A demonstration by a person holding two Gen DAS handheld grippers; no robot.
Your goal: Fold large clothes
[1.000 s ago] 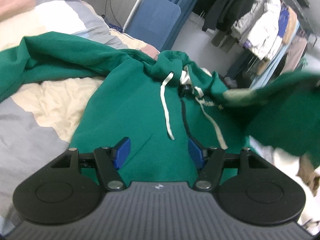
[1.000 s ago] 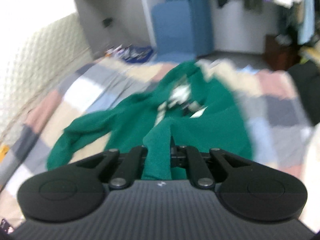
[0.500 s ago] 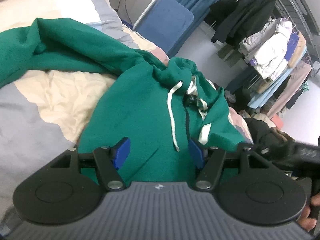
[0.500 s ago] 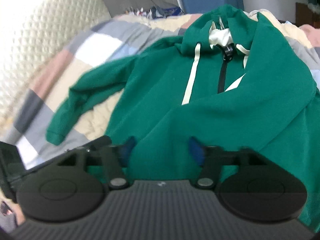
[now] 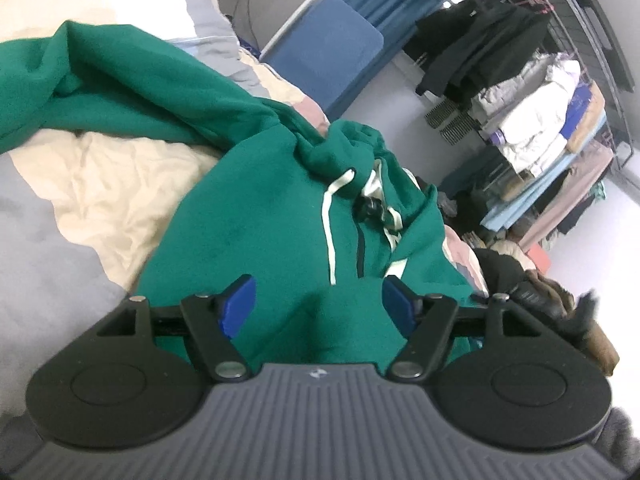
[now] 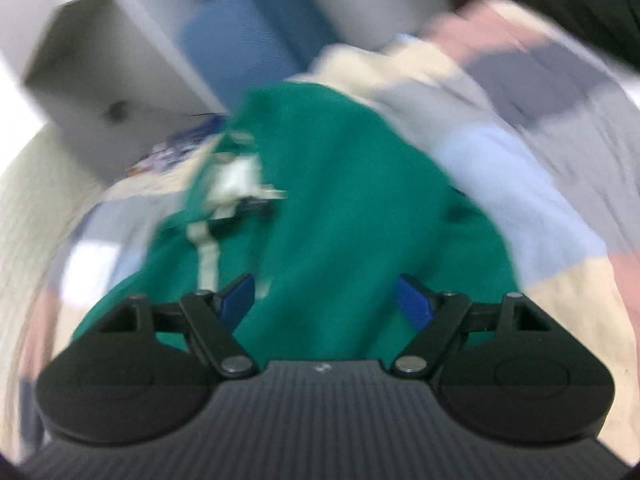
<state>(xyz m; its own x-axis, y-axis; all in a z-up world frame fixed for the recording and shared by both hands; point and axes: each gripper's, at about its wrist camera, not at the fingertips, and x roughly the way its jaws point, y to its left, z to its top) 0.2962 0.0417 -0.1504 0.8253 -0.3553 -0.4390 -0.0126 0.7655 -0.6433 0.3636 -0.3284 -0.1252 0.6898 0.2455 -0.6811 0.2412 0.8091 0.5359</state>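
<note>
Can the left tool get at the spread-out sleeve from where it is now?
Probably yes. The left tool is open over the green hoodie, and the sleeve lies uncovered on the quilt off to its left, with nothing lying across it.

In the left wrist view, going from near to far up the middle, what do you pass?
Left tongs → green hoodie body → white drawstring → bunched hood → blue panel against the wall.
</note>
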